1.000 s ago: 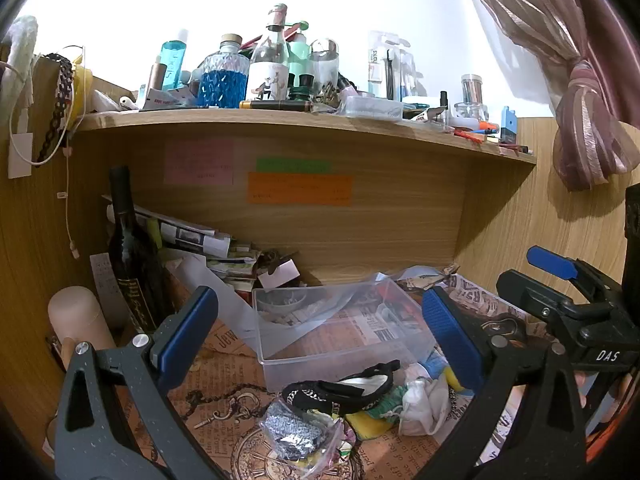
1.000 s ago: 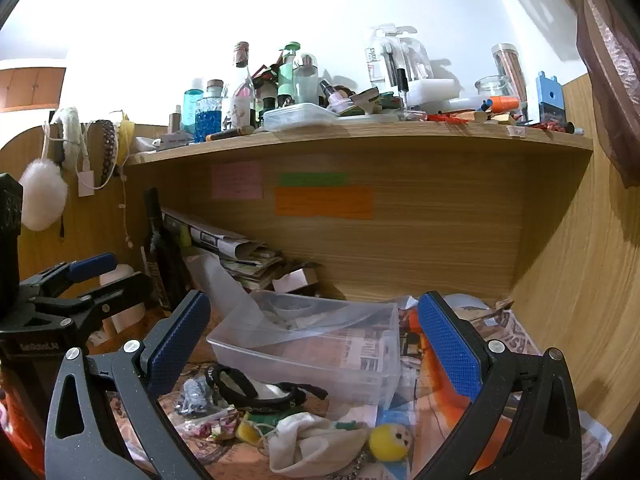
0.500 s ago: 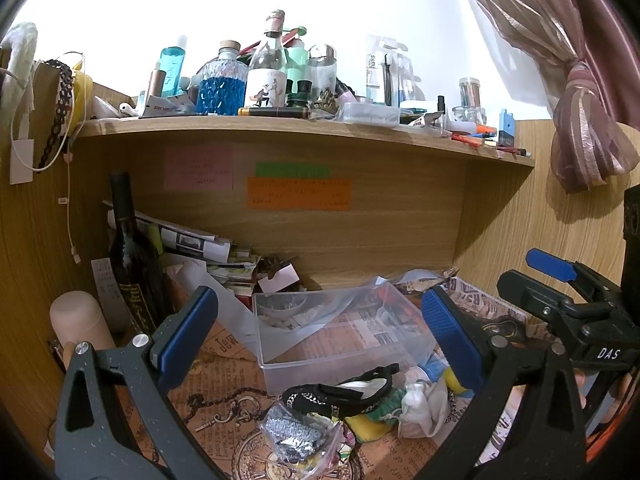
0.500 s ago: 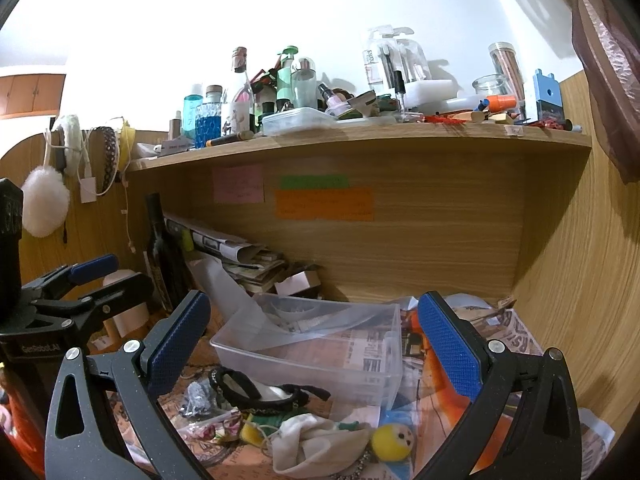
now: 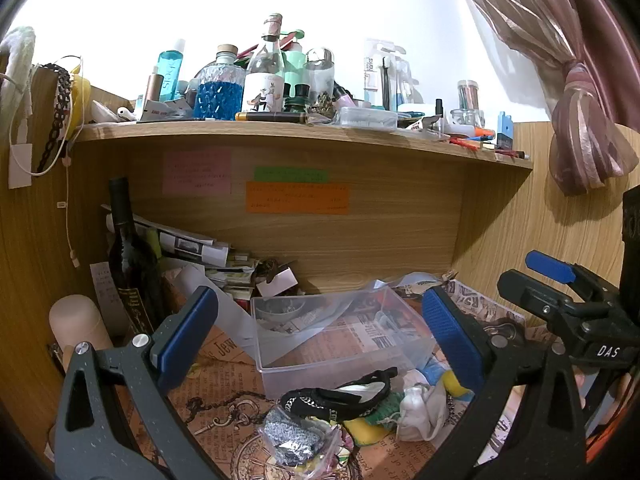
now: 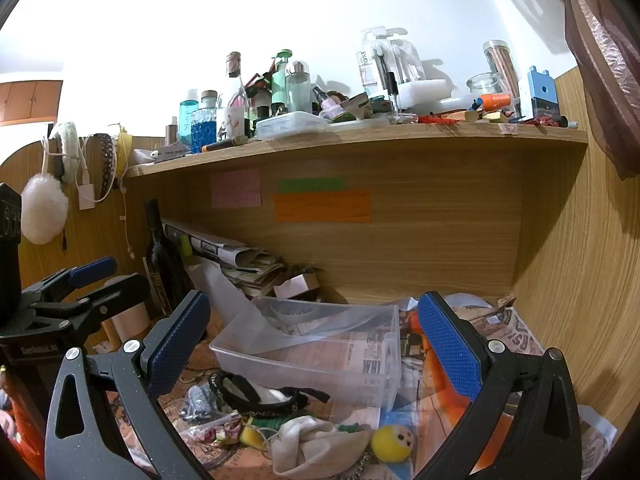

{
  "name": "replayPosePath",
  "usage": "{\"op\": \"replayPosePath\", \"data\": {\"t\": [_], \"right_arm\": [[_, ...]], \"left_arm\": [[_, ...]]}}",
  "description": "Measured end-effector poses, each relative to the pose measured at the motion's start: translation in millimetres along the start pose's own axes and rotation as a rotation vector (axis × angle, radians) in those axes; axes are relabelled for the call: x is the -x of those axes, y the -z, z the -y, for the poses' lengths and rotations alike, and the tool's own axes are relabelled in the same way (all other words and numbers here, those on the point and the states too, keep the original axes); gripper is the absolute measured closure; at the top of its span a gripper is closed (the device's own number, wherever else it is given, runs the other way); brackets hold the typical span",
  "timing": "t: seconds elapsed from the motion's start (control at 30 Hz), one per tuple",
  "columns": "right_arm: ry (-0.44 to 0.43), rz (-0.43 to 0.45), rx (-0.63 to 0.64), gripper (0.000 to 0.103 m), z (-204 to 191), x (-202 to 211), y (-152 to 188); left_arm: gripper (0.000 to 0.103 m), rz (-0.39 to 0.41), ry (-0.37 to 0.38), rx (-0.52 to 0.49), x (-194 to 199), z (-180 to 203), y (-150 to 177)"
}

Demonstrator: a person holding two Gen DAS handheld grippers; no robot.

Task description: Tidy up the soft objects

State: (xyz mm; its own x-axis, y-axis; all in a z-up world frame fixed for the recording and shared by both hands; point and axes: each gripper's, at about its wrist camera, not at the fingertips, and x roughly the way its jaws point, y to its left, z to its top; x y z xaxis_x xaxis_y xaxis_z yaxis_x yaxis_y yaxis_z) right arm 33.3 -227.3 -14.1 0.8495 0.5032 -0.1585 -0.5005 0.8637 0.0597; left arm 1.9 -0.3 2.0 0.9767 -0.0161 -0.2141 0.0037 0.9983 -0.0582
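Observation:
A clear plastic bin (image 5: 340, 340) sits on the newspaper-covered desk, also in the right wrist view (image 6: 320, 344). In front of it lies a pile of soft things: a black headband (image 5: 340, 398) (image 6: 256, 394), a white cloth pouch (image 5: 420, 412) (image 6: 316, 444), a yellow plush ball (image 6: 391, 443), a yellow sponge (image 5: 362, 432) and a clear bag with grey fabric (image 5: 296, 440). My left gripper (image 5: 320, 340) is open and empty above the pile. My right gripper (image 6: 316, 344) is open and empty, to the right of the left one.
A dark wine bottle (image 5: 130, 260) and a beige cylinder (image 5: 78, 328) stand at the left. Stacked papers (image 5: 208, 256) lie behind the bin. The shelf (image 5: 304, 130) above is crowded with bottles. A curtain (image 5: 580, 120) hangs at the right.
Both grippers have drifted slightly back and up; the view has shifted a little. Nothing on the desk has moved.

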Motion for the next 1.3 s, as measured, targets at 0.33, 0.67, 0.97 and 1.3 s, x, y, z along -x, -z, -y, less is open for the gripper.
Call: {"op": "replayPosePath", "data": {"t": [0.33,0.67,0.97,1.3], "right_arm": [[0.002,0.001,-0.005,0.000,0.7,1.4,0.0],[0.000,-0.006,-0.007,0.000,0.9,1.4,1.1],[-0.003,-0.008,-0.008,0.000,0.3,1.7,2.3],[0.022,-0.041,-0.011,0.000,6.5,-5.5,10.2]], "left_arm": [[0.000,0.000,-0.001,0.000,0.0,0.4,0.0],[0.000,-0.002,0.001,-0.002,-1.0,4.1,1.3],[0.000,-0.003,0.001,-0.001,-1.0,4.8,1.9],[0.000,-0.064,0.011,-0.001,-13.5,4.3,15.0]]}}
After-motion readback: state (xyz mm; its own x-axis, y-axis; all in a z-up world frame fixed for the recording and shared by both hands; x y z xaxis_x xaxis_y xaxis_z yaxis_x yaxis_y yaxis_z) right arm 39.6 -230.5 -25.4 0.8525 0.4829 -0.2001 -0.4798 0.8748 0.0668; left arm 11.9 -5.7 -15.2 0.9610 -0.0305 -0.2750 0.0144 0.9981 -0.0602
